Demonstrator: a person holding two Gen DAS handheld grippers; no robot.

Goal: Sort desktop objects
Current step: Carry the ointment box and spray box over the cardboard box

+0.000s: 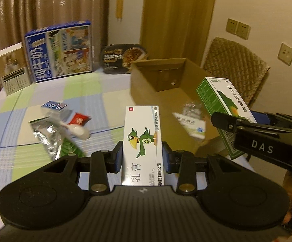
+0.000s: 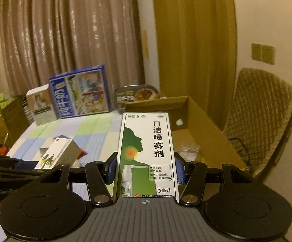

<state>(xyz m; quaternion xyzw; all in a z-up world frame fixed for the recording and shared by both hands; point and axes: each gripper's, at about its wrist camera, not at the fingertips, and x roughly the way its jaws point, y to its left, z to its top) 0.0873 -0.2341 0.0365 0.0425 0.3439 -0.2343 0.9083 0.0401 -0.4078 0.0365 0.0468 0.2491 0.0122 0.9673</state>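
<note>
The left gripper (image 1: 142, 157) is clamped on a white carton printed with a green cartoon bird (image 1: 143, 141), its near end hidden. The right gripper (image 2: 146, 169) is clamped on a green-and-white spray box (image 2: 146, 153). At two o'clock, the open brown cardboard box (image 2: 206, 125) holds blurred packets.

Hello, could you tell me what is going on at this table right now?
A person is sorting small items with a handheld gripper in each hand. The left gripper is shut on a white carton with a green cartoon bird; the right gripper is shut on a green-and-white spray carton. Both are held above the checked tablecloth, near an open brown cardboard box that already holds a few packets. A crumpled silver foil pouch, a white plastic spoon and small sachets lie unsorted on the cloth.
</note>
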